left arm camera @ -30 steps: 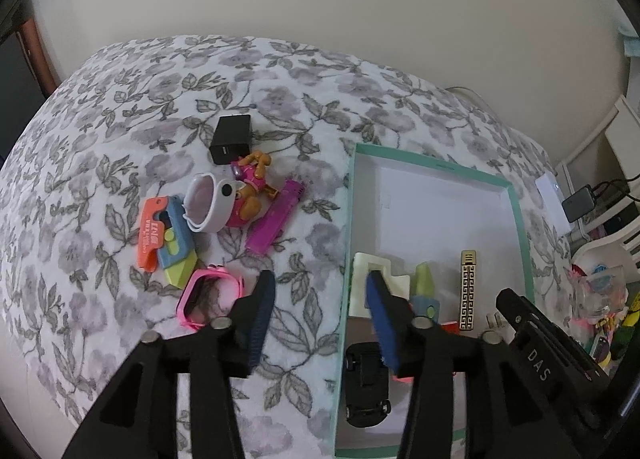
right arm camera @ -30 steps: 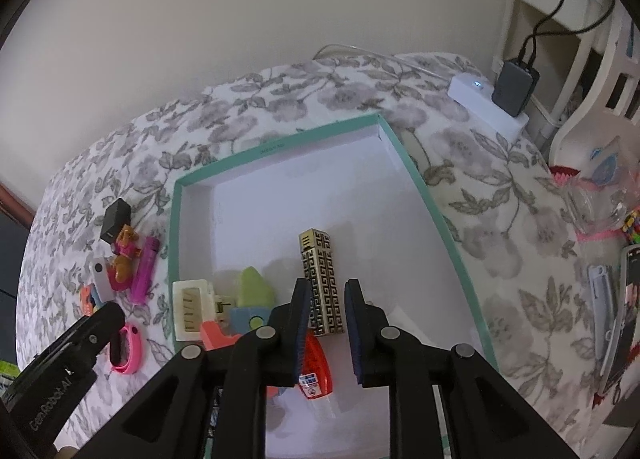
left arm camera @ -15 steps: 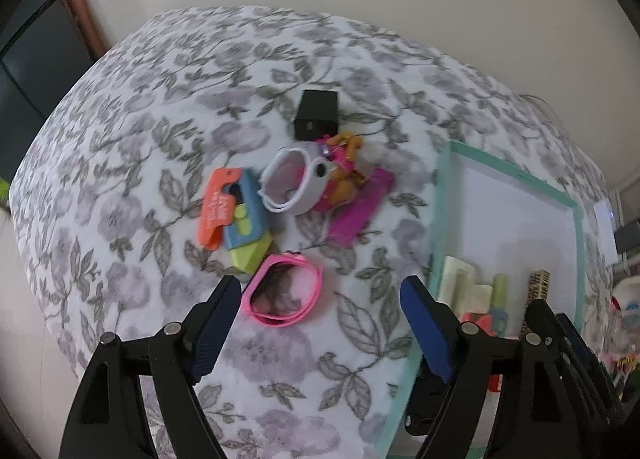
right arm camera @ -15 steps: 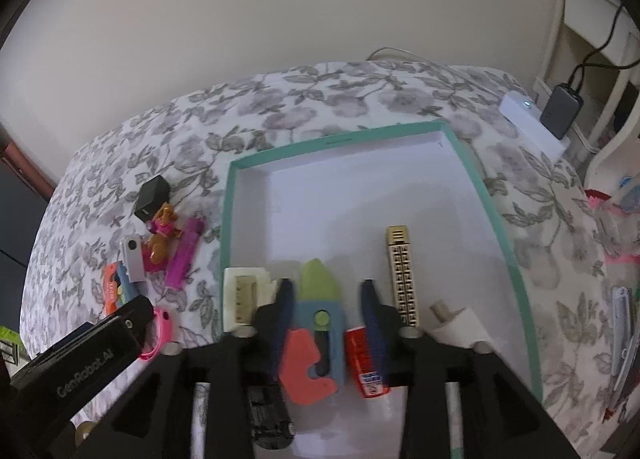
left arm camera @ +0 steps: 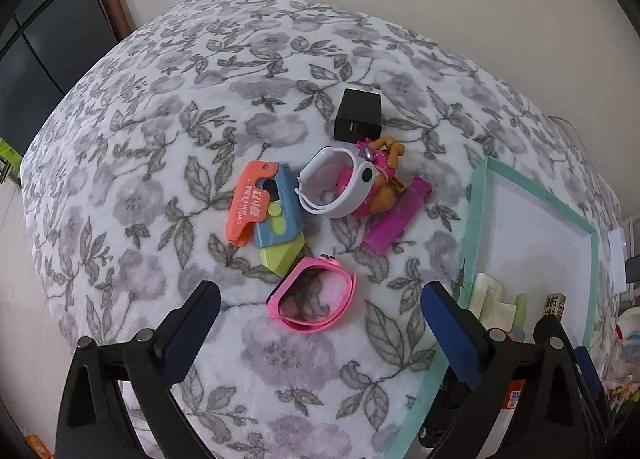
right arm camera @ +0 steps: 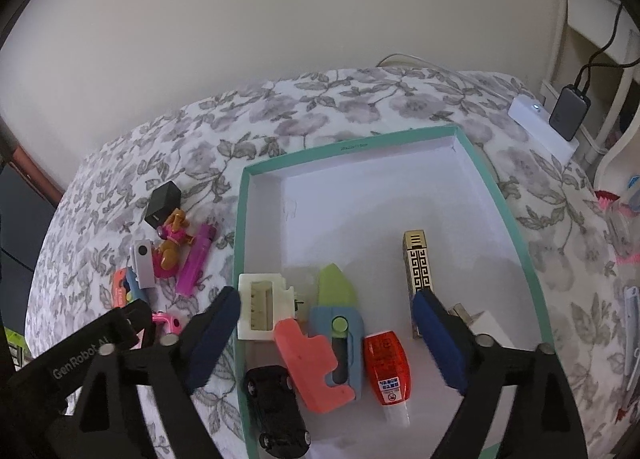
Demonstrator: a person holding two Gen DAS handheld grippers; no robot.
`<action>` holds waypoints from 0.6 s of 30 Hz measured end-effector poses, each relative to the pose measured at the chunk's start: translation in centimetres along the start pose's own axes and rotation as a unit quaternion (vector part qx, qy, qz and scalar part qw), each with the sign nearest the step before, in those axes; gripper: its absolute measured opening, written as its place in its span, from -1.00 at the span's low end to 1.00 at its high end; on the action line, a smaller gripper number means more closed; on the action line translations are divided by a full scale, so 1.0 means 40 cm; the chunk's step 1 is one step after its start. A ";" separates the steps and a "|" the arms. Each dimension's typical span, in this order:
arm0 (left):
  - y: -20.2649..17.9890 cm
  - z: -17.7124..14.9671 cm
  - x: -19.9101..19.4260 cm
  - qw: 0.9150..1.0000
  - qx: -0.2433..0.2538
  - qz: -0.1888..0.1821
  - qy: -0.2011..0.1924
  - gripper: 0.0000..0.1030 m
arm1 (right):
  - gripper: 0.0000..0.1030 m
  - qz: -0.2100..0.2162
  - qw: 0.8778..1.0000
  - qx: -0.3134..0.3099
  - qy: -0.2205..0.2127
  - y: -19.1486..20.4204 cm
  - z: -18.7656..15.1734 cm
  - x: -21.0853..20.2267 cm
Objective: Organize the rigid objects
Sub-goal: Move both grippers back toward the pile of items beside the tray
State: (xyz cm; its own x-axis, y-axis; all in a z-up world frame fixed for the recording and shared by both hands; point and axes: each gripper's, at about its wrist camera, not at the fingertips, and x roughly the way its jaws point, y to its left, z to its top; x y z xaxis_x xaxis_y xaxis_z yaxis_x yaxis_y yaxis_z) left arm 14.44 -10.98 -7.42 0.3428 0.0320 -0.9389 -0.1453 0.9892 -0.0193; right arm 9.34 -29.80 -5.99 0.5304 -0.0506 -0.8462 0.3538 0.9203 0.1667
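- Left tongs: jaws opening, already wide apart, nothing between the pads; they hover over the bed, pointing steeply down, with the pink band at 12 o'clock just past the tips.
- Pink band: closed plastic loop lying flat on the blanket. Likely light and a little springy; pinching one side wall, or across the narrow width, looks safest, since the smooth rim may slip.
- Right tongs: jaws opening, spread wide and empty, above the near end of the box.
- Box: shallow, teal rim, smooth white floor; far half bare.
- Box contents: red glue bottle, glossy and rounded, between the tips; coral-and-blue toy cutter; cream block; black toy car at 7 o'clock; gold patterned bar at 1 o'clock.
- Loose pile at 12 o'clock of the left tongs: orange-blue-green toy cutter, white wristband, puppy figure, purple bar, black cube. Hard plastics, probably light.
- Bed: soft, fuzzy floral blanket; it should yield under pressing tips.
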 end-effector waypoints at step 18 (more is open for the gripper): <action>0.045 0.021 -0.013 1.000 -0.024 0.004 -0.009 0.97 | 1.00 0.050 0.997 0.001 -0.051 0.034 0.014 -0.050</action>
State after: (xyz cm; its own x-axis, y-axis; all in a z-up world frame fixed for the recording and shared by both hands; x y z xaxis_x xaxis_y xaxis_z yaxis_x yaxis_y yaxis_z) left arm 14.78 -9.11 -6.68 0.3582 0.0429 -0.9327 -0.1925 0.9809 -0.0288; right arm 9.21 -28.65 -3.79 0.6391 0.0015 -0.7691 0.2971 0.9219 0.2486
